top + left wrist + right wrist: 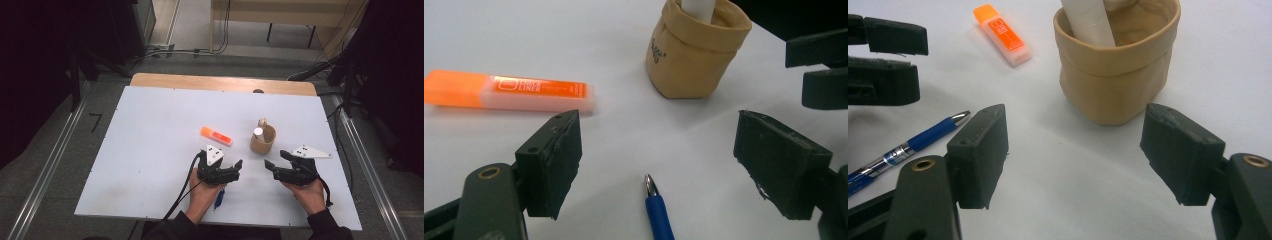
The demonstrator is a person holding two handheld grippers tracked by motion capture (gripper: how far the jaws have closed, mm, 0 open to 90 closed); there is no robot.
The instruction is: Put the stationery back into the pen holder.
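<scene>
I hold my left gripper point(231, 169) low over the near middle of the white tabletop point(150, 150), its jaws released and spread with nothing pressed between the pads, so that they straddle the silver-tipped blue ballpoint pen point(658, 210) lying flat beneath them, which I judge I mean to pick up. My right gripper point(272, 165) waits just to the right, likewise unclenched and empty, aimed at the small tan soft-sided pouch-cup point(263, 140) standing upright beyond it. That cup holds a white cylindrical stick point(1089, 21) leaning on its rim, while the orange rectangular highlighter point(216, 136) lies loose to its left.
</scene>
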